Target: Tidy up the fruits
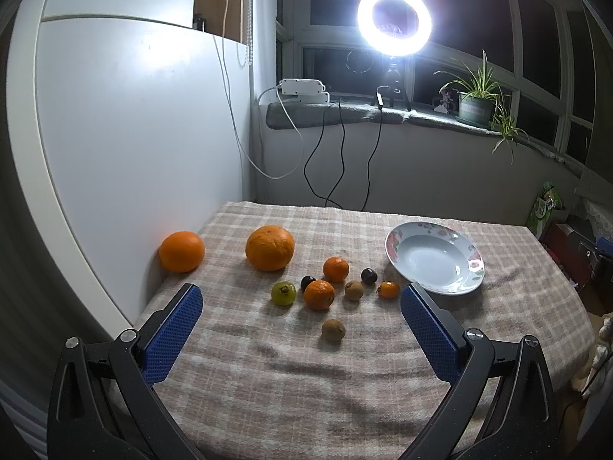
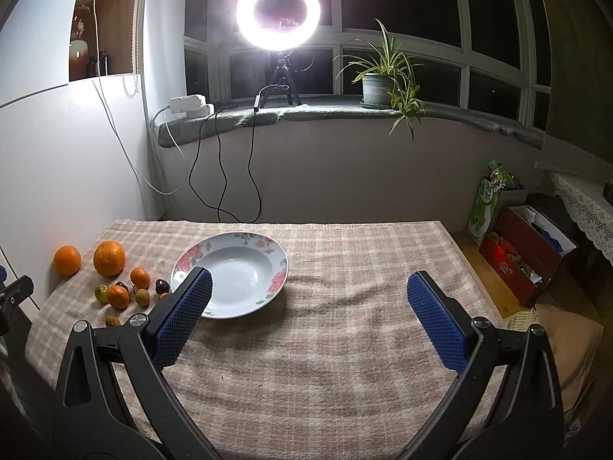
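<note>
Loose fruit lies on the checked tablecloth [image 1: 306, 383]. Two big oranges [image 1: 181, 251] [image 1: 270, 248] sit at the back left. Nearer are two small mandarins [image 1: 336, 268] [image 1: 318, 294], a green fruit [image 1: 284, 293], two dark plums [image 1: 369, 276], brown longans [image 1: 353, 290] [image 1: 333, 329] and a tiny orange kumquat [image 1: 388, 289]. A white floral plate [image 1: 435, 262] stands empty to their right. My left gripper [image 1: 302, 299] is open, hovering just short of the fruit. My right gripper [image 2: 309, 287] is open over bare cloth, right of the plate [image 2: 230, 274], with the fruit cluster [image 2: 118, 295] far left.
A white cabinet wall [image 1: 134, 134] borders the table's left side. Cables hang from the windowsill [image 1: 345, 109], where a ring light [image 1: 394, 19] and a potted plant [image 1: 475, 105] stand. Boxes and bags [image 2: 525, 253] lie on the floor to the right.
</note>
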The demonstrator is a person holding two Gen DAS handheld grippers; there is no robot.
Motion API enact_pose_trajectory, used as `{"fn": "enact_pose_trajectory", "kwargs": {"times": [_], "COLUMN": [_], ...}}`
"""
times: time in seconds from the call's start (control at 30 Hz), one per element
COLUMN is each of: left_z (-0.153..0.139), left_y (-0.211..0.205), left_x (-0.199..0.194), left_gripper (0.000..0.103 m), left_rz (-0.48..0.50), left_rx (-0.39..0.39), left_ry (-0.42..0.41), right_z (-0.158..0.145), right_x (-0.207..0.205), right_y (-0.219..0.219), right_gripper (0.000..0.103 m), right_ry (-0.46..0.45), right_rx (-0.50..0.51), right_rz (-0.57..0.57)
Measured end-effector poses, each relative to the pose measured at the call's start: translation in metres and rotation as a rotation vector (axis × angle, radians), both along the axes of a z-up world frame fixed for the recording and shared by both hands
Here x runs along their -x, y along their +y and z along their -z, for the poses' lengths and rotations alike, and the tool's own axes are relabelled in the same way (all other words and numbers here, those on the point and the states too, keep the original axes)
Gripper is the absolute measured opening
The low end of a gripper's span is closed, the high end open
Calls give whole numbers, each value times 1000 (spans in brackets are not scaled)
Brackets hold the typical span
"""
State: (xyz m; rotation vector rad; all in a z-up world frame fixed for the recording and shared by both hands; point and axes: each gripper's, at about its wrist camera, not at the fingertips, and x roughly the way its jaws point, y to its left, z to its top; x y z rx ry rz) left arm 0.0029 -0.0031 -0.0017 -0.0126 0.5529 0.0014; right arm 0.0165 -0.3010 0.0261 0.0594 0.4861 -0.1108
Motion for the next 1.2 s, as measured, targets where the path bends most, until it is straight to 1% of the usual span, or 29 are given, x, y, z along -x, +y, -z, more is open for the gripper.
{"fn": "enact_pose_trajectory", "kwargs": {"times": [1.2], "left_z": [-3], "left_y": [0], "left_x": [0], "left_gripper": [103], "left_rz": [0], "left_rx": [4], "left_ry": [0], "right_z": [2], "right_x": [-2], "right_y": [4], "right_gripper": [103], "right_ry": [4], "right_rx": [-2], "right_rz": [-7]}}
